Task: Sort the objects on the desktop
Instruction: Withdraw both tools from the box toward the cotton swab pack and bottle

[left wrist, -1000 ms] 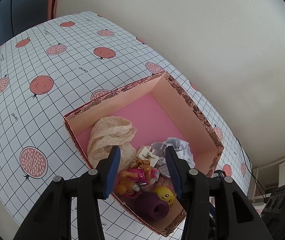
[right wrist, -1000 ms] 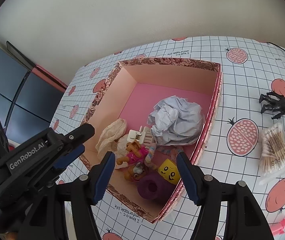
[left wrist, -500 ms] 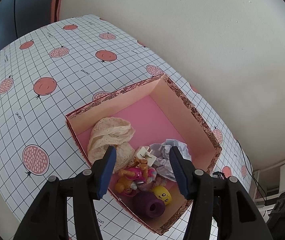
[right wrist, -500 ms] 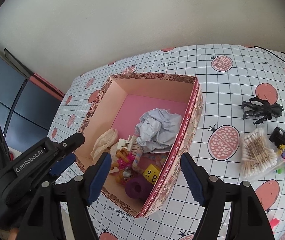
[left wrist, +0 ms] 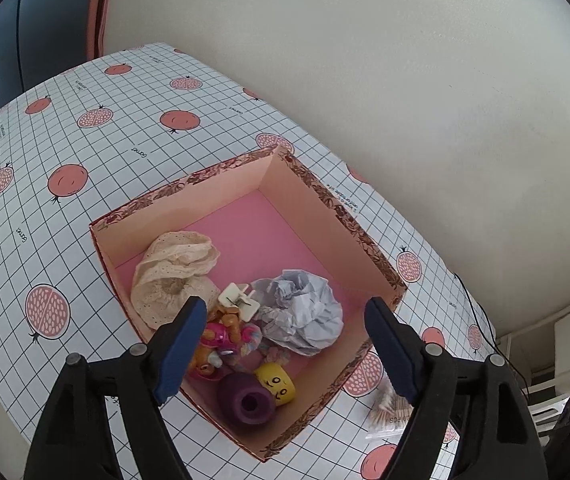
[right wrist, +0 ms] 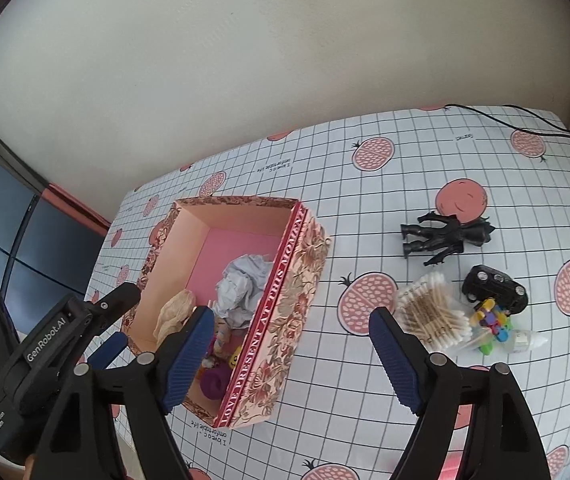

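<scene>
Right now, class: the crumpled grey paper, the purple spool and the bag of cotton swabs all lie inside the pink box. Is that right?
Not quite. The crumpled grey paper and purple spool lie inside the pink box, but the bag of cotton swabs lies outside it on the tablecloth, as the right wrist view shows.

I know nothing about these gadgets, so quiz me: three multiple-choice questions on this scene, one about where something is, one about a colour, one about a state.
1. Where does the bag of cotton swabs lie?
A. in the box
B. on the tablecloth outside the box
C. between the fingers

2. What colour is the floor of the box?
A. pink
B. green
C. blue

3. How is the right gripper?
A. shut on paper
B. open and empty
C. shut on a toy

B: it lies right of the box.
A: pink shows beside the crumpled paper.
B: fingers apart, nothing between.
</scene>
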{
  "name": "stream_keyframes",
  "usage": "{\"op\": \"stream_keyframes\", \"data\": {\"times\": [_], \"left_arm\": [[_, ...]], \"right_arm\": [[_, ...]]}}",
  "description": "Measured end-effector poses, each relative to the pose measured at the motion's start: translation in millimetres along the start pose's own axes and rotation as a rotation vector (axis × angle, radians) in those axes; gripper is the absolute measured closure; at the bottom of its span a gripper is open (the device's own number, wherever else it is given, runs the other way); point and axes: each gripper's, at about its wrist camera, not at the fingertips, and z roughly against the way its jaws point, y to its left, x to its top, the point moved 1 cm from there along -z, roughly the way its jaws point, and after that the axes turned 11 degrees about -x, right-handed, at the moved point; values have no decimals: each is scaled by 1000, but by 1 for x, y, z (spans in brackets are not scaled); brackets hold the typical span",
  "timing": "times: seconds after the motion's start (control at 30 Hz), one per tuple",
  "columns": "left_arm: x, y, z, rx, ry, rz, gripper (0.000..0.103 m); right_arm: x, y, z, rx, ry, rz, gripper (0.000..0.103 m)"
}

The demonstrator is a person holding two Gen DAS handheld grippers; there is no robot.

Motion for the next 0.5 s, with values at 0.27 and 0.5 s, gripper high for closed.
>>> {"op": "stream_keyframes", "data": {"times": [0.27,0.5], "left_arm": [[-20,-54,-13,-54,32,-102,13],[-41,-99,-25,-93,63,-188,12]], "right_arm": [[4,-45,21,-62,-30,-63,11],[4,-89,35,-102,-43,-127,10]]}}
